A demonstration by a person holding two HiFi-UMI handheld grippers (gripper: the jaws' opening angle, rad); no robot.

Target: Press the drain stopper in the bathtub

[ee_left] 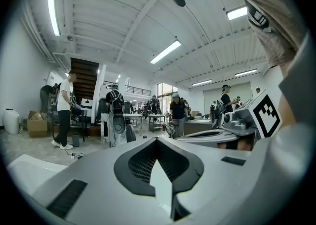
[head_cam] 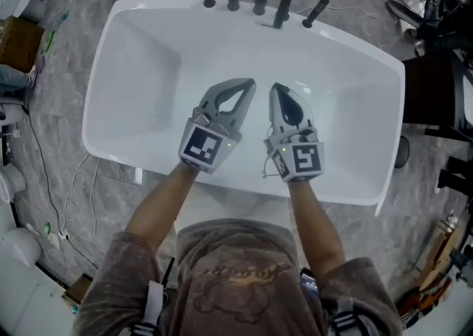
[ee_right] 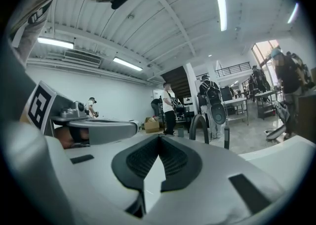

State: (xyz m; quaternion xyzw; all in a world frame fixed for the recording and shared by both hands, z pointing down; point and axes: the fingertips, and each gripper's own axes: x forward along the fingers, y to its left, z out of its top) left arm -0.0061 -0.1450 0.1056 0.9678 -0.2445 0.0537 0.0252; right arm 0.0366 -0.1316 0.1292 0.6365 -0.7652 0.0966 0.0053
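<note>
Head view: a white bathtub (head_cam: 100, 98), bare inside, carries black faucet fittings (head_cam: 284, 2) on its far rim. The left gripper (head_cam: 250, 85) and right gripper (head_cam: 277, 88) hover side by side over it. The drain stopper cannot be made out.

Left gripper view: the jaw tips are pressed together on nothing, with a staircase (ee_left: 85, 78) beyond.

Right gripper view: the tips likewise meet, pinching nothing.

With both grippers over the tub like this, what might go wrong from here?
The drain stopper isn't visible in any view, so a press may miss it. The shut left gripper and right gripper sit close together above the glossy white bathtub and might collide. Both gripper views face the room, not the basin.
</note>
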